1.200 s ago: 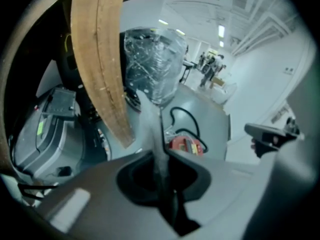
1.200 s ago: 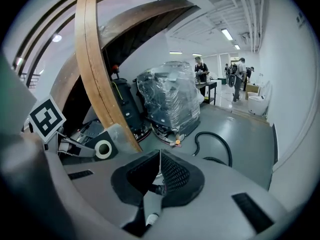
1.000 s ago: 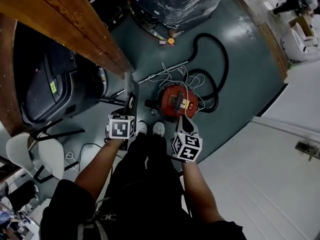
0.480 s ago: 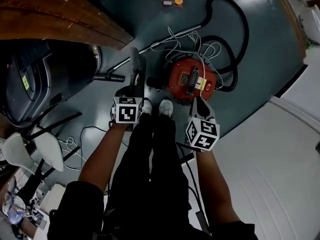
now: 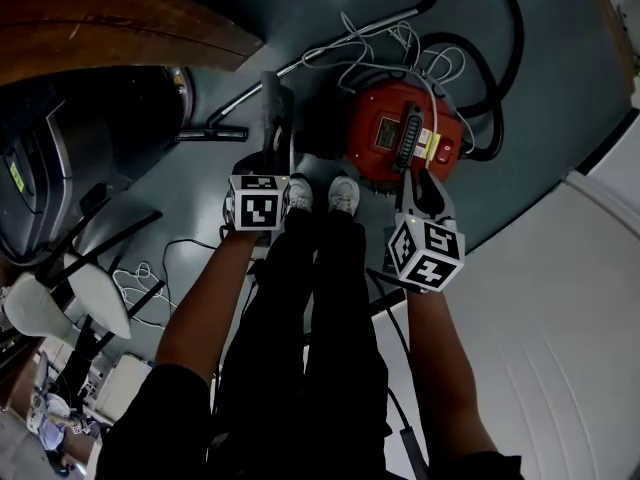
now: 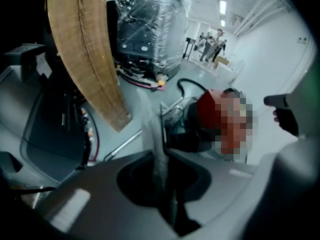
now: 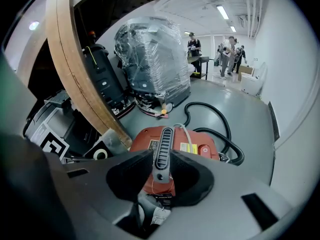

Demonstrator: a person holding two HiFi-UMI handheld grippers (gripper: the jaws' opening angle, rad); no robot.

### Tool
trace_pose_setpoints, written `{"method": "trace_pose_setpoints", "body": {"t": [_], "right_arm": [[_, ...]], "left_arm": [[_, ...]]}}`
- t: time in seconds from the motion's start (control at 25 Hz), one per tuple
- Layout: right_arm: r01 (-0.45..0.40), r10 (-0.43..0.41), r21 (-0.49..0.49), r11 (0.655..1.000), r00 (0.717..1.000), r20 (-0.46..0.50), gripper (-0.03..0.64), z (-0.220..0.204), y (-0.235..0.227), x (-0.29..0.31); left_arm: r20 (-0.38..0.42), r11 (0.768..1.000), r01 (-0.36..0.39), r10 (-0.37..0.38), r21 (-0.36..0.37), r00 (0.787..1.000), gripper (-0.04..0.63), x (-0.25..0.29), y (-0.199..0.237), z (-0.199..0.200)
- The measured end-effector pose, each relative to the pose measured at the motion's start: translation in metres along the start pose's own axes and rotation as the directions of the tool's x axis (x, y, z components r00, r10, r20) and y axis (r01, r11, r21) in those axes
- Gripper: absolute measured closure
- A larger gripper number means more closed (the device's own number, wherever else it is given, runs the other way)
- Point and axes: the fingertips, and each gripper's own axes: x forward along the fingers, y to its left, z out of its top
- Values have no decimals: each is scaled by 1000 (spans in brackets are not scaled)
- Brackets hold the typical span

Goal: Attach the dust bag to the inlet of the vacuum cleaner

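Observation:
The red vacuum cleaner stands on the grey floor in front of the person's shoes; its black ribbed handle runs along its top. My left gripper is shut on the grey dust bag, which stands up from the jaws as a thin edge to the left of the vacuum. My right gripper hovers at the vacuum's near edge. Its jaws have just been opening; the handle shows in the gap of the gripper, and the pads do not press on it.
A wooden tabletop overhangs at upper left, with a dark machine under it. A black hose, white cable and metal wand lie round the vacuum. White chairs stand at left. A wrapped pallet and people are far back.
Both grippers have come down toward the floor and the vacuum, which now looks larger and closer. The dust bag has stayed in the left gripper.

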Motion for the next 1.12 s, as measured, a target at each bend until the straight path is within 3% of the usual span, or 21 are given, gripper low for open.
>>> {"method": "trace_pose_setpoints", "body": {"t": [0.28, 1.12], "right_arm": [[16, -16, 12, 1000, 998, -66, 456, -22, -8, 27], [29, -24, 36, 999, 988, -150, 477, -30, -1, 54]], "left_arm": [[-35, 999, 13, -14, -38, 999, 572, 11, -5, -10], [-35, 998, 11, -13, -56, 999, 572, 26, -15, -6]]}}
